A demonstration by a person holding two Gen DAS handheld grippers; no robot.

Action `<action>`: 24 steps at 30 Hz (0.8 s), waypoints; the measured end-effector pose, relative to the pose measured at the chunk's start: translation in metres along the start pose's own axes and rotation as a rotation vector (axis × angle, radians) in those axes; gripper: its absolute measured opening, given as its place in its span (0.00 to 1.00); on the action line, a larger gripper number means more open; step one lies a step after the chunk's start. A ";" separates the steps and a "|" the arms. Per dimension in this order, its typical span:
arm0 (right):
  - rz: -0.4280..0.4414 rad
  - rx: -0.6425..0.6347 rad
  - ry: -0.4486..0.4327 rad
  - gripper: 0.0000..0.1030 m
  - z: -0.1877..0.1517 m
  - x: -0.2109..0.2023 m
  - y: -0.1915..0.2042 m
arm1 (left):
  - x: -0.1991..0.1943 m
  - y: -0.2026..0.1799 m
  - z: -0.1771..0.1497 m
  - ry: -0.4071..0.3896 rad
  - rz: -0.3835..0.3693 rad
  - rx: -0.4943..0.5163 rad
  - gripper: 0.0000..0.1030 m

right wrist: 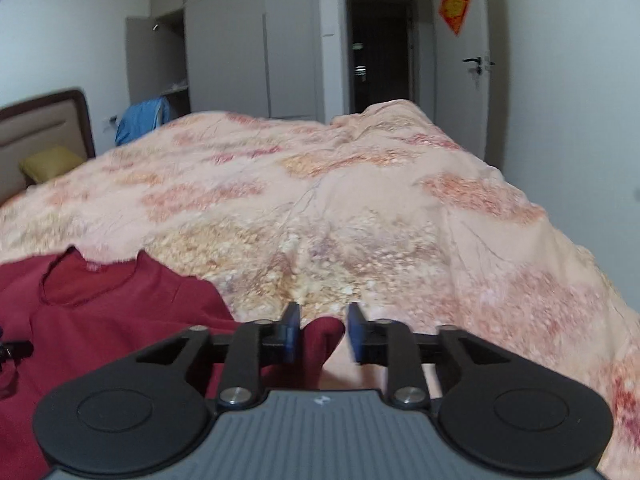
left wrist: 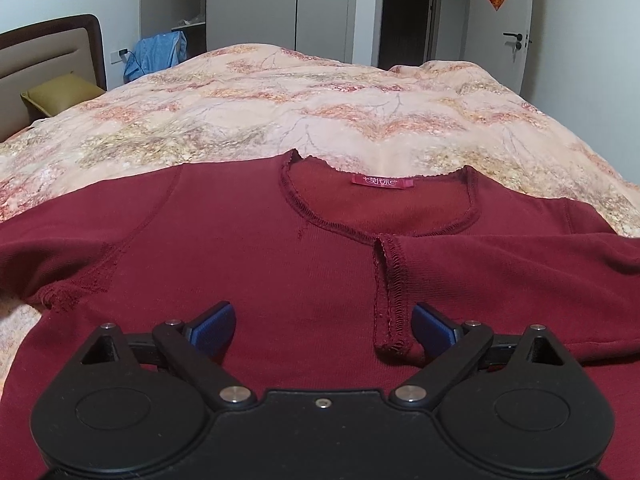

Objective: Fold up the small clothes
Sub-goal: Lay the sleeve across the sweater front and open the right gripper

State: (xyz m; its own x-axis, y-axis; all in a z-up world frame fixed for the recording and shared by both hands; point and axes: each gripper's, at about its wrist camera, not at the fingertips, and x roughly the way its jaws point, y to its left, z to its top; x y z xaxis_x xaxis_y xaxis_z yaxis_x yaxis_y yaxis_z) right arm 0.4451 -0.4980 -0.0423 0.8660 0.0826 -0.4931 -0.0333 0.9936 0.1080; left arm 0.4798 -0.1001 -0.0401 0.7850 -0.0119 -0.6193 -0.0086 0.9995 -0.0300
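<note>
A: Where's everything sitting?

B: On the bed [left wrist: 360, 112], over its peach floral quilt [right wrist: 360, 220]. The dark red knit top [left wrist: 248, 248] lies spread face-up near the close edge, neck opening toward the far side, sleeves out to either side.

A: And the tongs?

B: The left tongs [left wrist: 323, 326] hang over the chest with the blue pads wide apart, gripping nothing. The right tongs [right wrist: 323, 330] are off at the garment's right side — a bunched end of the right sleeve [right wrist: 326, 334] sits between their pads. The pads look a little apart from the cloth, so I'd call them not closed; the view is blurred, though.

A: So the step is taking that sleeve?

B: I'd judge so, to carry it across the body. Best to close well onto the cloth, not just the hem tip, lift only enough to clear the quilt, and lay it flat toward the middle. The left tongs could press the chest to stop the body sliding.

A: How does the top itself look?

B: Soft, ribbed, fairly flat across the chest, slightly rumpled at the left armpit seam. The scooped neckline [left wrist: 376, 216] has overlock stitching and a short slit placket [left wrist: 390, 296] down the front. Inside the back neck there's a small pink label [left wrist: 382, 181].
</note>
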 end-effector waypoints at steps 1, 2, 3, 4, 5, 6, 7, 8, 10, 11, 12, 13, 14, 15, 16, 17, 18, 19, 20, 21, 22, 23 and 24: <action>0.005 0.010 -0.009 0.45 -0.003 -0.010 -0.002 | 0.000 0.001 -0.001 -0.003 0.000 -0.004 0.95; 0.003 0.004 -0.012 0.51 -0.006 -0.021 -0.003 | 0.000 0.001 -0.002 -0.007 0.000 -0.008 0.95; -0.008 -0.015 -0.003 0.62 -0.011 -0.031 -0.002 | -0.001 0.002 -0.003 -0.012 -0.002 -0.012 0.97; -0.020 -0.039 0.015 0.69 -0.017 -0.042 -0.001 | -0.001 0.002 -0.005 -0.018 -0.003 -0.015 0.98; -0.026 -0.057 0.030 0.72 -0.023 -0.053 0.001 | -0.001 0.002 -0.007 -0.025 -0.003 -0.019 0.99; -0.024 -0.065 0.045 0.76 -0.031 -0.064 0.002 | -0.002 0.003 -0.010 -0.034 -0.004 -0.022 0.99; -0.016 -0.067 0.059 0.77 -0.039 -0.075 0.002 | -0.002 0.002 -0.012 -0.043 -0.003 -0.023 0.99; -0.006 -0.065 0.066 0.78 -0.047 -0.086 0.003 | -0.002 0.002 -0.014 -0.051 -0.001 -0.023 0.99; 0.006 -0.072 0.088 0.78 -0.064 -0.099 0.008 | -0.004 0.001 -0.017 -0.061 0.005 -0.018 0.99; 0.011 -0.087 0.100 0.78 -0.071 -0.100 0.012 | -0.003 0.000 -0.017 -0.062 0.007 -0.014 0.99; 0.014 -0.112 0.103 0.76 -0.077 -0.100 0.019 | -0.003 0.000 -0.017 -0.061 0.009 -0.012 0.99; 0.015 -0.144 0.103 0.74 -0.081 -0.099 0.026 | -0.003 0.000 -0.017 -0.060 0.009 -0.011 0.99; 0.013 -0.170 0.095 0.72 -0.084 -0.096 0.032 | -0.003 -0.001 -0.017 -0.060 0.008 -0.012 0.99; 0.014 -0.177 0.083 0.69 -0.085 -0.092 0.036 | -0.002 0.000 -0.017 -0.059 0.007 -0.013 0.99; 0.020 -0.165 0.077 0.62 -0.085 -0.089 0.039 | -0.002 0.000 -0.017 -0.057 0.006 -0.014 0.99; 0.027 -0.142 0.070 0.56 -0.083 -0.085 0.038 | -0.001 0.000 -0.018 -0.057 0.005 -0.015 0.99; 0.025 -0.111 0.060 0.36 -0.082 -0.083 0.038 | -0.001 0.000 -0.018 -0.058 0.005 -0.015 0.99; 0.011 -0.078 0.055 0.10 -0.080 -0.082 0.036 | -0.001 0.000 -0.018 -0.058 0.005 -0.014 0.99; -0.006 -0.051 0.048 0.10 -0.079 -0.084 0.035 | -0.001 0.000 -0.018 -0.058 0.005 -0.012 0.99; -0.033 -0.049 0.036 0.09 -0.078 -0.089 0.035 | -0.001 0.000 -0.019 -0.058 0.006 -0.010 1.00; -0.058 -0.070 0.031 0.08 -0.079 -0.094 0.039 | 0.000 -0.001 -0.019 -0.058 0.009 -0.006 1.00; -0.072 -0.089 0.033 0.08 -0.081 -0.096 0.042 | 0.000 -0.002 -0.020 -0.057 0.014 0.000 1.00; -0.081 -0.102 0.049 0.08 -0.084 -0.095 0.045 | 0.001 -0.003 -0.020 -0.057 0.018 0.006 1.00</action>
State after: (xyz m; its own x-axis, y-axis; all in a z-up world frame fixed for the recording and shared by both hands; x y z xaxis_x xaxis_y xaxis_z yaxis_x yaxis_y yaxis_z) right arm 0.3194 -0.4544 -0.0634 0.8426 0.0027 -0.5386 -0.0168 0.9996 -0.0213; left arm 0.4681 -0.1034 -0.0561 0.8187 0.0078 -0.5741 -0.0198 0.9997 -0.0146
